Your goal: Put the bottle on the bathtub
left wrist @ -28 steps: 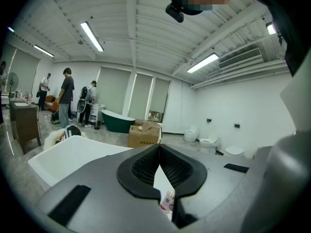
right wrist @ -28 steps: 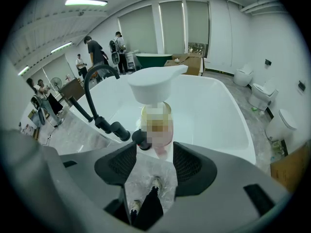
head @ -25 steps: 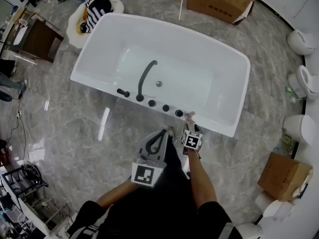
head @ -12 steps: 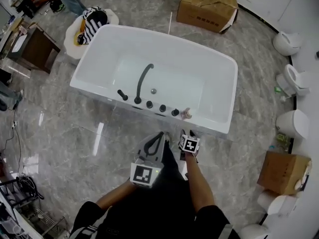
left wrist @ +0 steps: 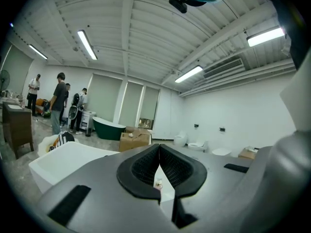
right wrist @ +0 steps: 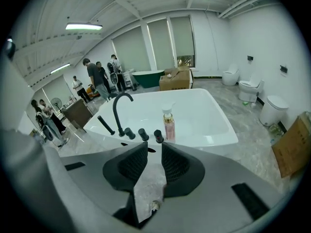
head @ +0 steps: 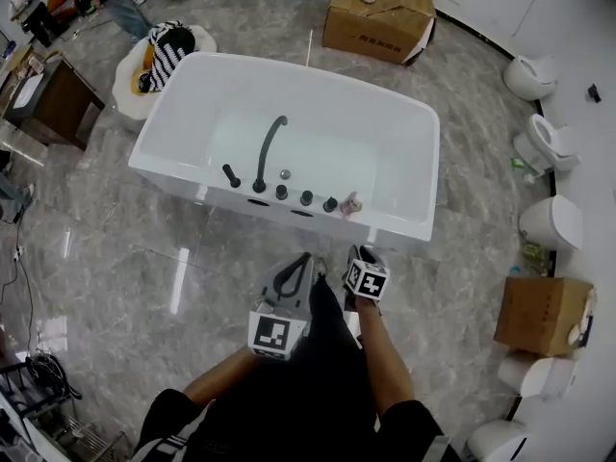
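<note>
A pink pump bottle (head: 351, 203) (right wrist: 168, 123) stands upright on the near rim of the white bathtub (head: 429, 176) (right wrist: 228, 139), just right of the black knobs (head: 306, 197) and the black faucet (head: 269, 150). My right gripper (head: 358, 251) (right wrist: 154, 143) hangs back from the rim, clear of the bottle. Its jaws have just been closing, a gap still shows and nothing is between them. My left gripper (head: 305, 258) (left wrist: 159, 145) is beside it over the floor, its tips meeting, empty. Behind the left jaws a sliver of the bottle (left wrist: 158, 183) shows.
A cardboard box (head: 377, 12) sits beyond the tub and another box (head: 542, 314) at the right. Toilets (head: 539, 147) line the right wall. A brown cabinet (head: 48, 94) and a round white seat with striped cloth (head: 164, 51) are at the left. People (right wrist: 95, 76) stand far back.
Both grippers have drawn back from the tub toward me. The right gripper, which was at the bottle on the rim, is now apart from it. The bottle stays standing on the rim.
</note>
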`<state>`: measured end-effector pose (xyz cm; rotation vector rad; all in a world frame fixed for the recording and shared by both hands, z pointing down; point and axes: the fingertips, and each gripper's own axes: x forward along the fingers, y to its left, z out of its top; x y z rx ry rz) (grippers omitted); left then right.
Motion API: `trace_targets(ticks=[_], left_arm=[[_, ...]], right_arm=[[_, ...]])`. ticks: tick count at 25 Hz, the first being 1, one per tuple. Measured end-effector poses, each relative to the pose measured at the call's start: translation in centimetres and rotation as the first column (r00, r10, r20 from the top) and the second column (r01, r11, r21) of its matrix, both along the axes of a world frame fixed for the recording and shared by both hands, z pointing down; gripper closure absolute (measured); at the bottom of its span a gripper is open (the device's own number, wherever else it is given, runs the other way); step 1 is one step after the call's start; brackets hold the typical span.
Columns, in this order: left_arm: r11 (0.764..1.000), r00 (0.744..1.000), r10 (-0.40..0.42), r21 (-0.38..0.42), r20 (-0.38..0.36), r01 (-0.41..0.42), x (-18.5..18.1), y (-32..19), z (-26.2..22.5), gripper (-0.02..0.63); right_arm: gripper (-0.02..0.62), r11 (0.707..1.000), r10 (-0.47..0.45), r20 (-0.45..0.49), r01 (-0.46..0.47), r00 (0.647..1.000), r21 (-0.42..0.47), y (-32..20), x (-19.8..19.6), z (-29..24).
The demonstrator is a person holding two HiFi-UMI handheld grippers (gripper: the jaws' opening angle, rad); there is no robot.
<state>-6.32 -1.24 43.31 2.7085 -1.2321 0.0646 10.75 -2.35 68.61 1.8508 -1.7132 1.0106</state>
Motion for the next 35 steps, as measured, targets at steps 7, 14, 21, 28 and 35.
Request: trace_targets(ticks=[7,14,21,28,35], left_arm=[[1.000,1.000,0.002,-0.010,0.006,-0.002,-0.5,1.9,-0.4,0.589],[0.999,1.000,-0.025,-0.040,0.003,0.025,-0.7,2.4,0.1,0.589],[0.998,0.998,-0.064,-0.032,-0.023,0.063,0.5,2.5,-0.7,0.589],[0.998,0.999,-0.042,-0.042,-0.016,0.041,2.0,3.9,-0.9,0.589],[0.999,0.999,-0.035,-0.001,0.020,0.035,3.5,4.8,-1.7,0.589]], right_arm=[[0.554,0.996,-0.004,0.041,0.001,0.999,0.085,2.5,-1.5,-5.0],[0.572,0.984,-0.046,0.055,0.035,0.997,0.173,4.2,-2.5,-9.4],[0.583,0.957,-0.070,0.052,0.052,0.996,0.286,5.5,-2.0,-14.9],[0.584,0.912,-0.100,0.051,0.071,0.994,0.404,7.6,-1.7,-19.8],[0.586,0.873,-0.122,0.036,0.090,0.992,0.479,10.1,-1.4,-23.2]])
